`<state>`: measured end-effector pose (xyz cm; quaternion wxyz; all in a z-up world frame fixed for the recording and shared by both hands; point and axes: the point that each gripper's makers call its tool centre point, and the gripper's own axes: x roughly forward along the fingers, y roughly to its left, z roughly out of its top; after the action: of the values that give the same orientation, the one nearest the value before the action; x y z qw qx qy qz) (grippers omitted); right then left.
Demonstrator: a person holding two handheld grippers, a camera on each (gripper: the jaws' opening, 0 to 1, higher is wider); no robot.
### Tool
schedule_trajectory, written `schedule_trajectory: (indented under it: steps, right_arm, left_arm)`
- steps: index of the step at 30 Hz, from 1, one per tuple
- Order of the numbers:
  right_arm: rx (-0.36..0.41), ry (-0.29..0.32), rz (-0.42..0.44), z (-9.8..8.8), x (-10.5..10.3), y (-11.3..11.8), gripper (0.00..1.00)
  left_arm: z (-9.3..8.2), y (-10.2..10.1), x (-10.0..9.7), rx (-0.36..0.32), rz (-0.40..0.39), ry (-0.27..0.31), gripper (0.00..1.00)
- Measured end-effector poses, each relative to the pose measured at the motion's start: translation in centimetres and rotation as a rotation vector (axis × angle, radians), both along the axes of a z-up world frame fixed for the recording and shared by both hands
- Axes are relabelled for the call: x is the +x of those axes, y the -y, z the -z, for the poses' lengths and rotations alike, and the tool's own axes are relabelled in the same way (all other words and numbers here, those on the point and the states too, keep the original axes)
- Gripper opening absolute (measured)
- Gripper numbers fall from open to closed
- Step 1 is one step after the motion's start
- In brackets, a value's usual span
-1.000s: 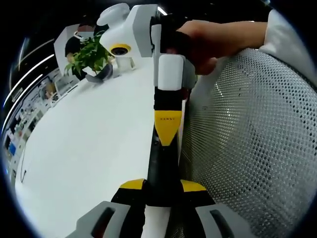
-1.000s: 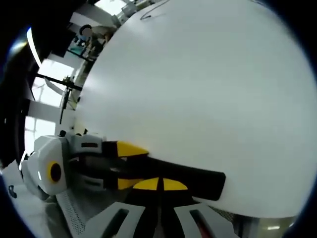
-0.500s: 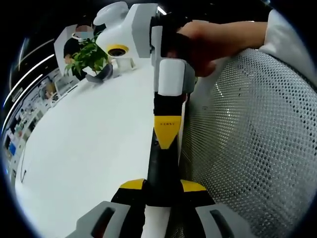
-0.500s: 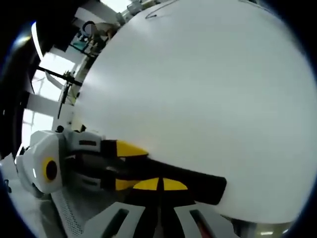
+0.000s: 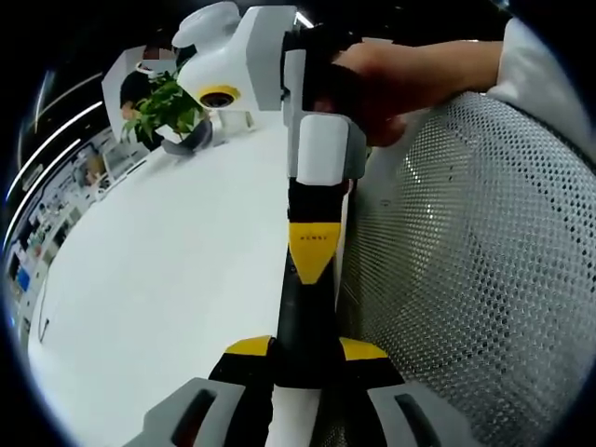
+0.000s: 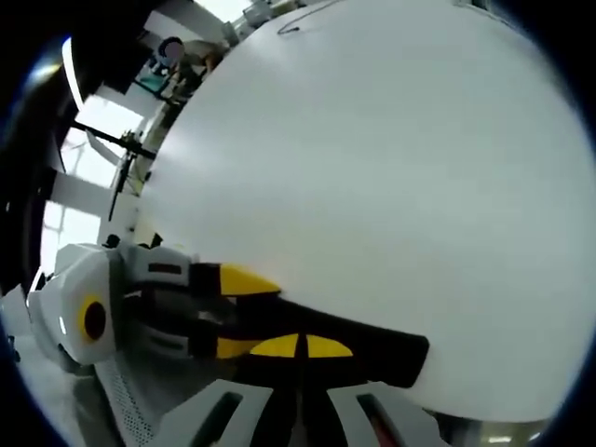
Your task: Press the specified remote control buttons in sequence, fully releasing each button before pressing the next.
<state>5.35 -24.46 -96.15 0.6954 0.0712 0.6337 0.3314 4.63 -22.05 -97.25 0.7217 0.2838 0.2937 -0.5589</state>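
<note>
Clamping black remote (image 5: 305, 326) lengthwise in left gripper (image 5: 305, 358); right gripper (image 6: 298, 346) pinched closed, bearing on it. Judging rigid, light, slick; gripping edges.

A long, slim black remote control (image 5: 305, 321) lay along the edge of the white surface (image 5: 168, 279), clamped between yellow-tipped tongs at both ends. In the left gripper view it ran straight up the middle; in the right gripper view the remote control (image 6: 345, 340) lay crosswise, its squared end jutting over the white surface (image 6: 372, 168). Its buttons could not be made out.
</note>
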Motion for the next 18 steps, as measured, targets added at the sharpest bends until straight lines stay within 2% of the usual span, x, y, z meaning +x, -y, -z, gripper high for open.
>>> schedule_trajectory:
  steps: [7, 8, 18]
  right_arm:
    - [-0.004, 0.016, -0.006, -0.05, 0.13, -0.13, 0.0]
    - [0.005, 0.036, 0.004, -0.12, 0.44, -0.26, 0.0]
    - [0.006, 0.035, 0.002, 0.02, 0.43, -0.24, 0.0]
  left_arm:
    - [-0.02, 0.0, 0.01, -0.003, 0.0, 0.001, 0.25]
    - [-0.03, 0.0, 0.0, -0.003, 0.0, 0.001, 0.25]
    - [0.0, -0.04, 0.03, -0.01, -0.003, -0.005, 0.25]
